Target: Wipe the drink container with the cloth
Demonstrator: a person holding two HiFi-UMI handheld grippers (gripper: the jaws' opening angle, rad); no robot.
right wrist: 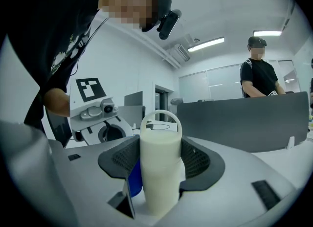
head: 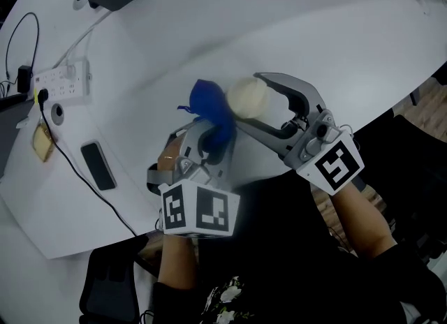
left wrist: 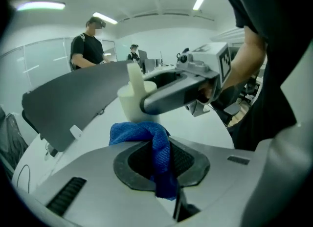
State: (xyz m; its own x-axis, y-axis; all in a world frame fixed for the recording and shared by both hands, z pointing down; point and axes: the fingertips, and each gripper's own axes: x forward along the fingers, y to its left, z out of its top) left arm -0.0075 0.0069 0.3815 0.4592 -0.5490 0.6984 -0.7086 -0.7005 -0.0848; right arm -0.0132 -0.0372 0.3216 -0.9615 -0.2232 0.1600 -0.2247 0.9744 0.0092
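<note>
power strip (head: 63,82) and black phone (head: 98,165) on white table (head: 314,29), well apart

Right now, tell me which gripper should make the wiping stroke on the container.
Left. The left gripper pinches the blue cloth in its fingers, right beside the cream container. The right gripper is shut on that container, so it can probably only steady it.

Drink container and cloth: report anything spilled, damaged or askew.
Nothing stands out. The right tool is shut on the cream drink container, held upright, with no spill or damage visible. The left tool is shut on the blue cloth, bunched at the container's side.
</note>
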